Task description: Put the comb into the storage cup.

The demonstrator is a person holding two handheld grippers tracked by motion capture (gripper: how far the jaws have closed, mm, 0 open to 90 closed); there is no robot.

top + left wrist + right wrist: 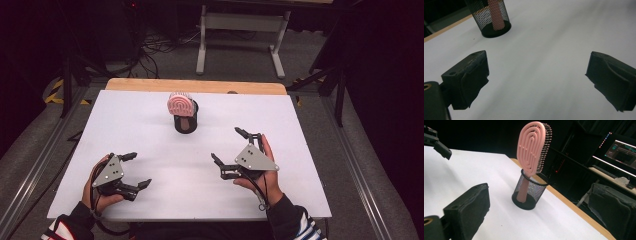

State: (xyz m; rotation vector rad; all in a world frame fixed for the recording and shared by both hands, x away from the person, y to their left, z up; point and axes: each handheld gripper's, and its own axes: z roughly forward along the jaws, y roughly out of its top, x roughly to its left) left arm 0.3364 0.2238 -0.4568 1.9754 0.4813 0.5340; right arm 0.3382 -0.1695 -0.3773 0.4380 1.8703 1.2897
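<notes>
Standing in mesh cup (187,123), pink brush (180,104) well beyond both grippers' fingers (spread, empty).

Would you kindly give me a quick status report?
Left gripper open, right gripper open, both empty. Pink hairbrush standing handle-down in black mesh cup. Path unobstructed.

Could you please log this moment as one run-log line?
left gripper: open, empty | right gripper: open, empty | pink hairbrush: upright in mesh cup

Smooth pink plastic hairbrush (532,147), black metal mesh cup (530,192), matt white table (150,145).
</notes>
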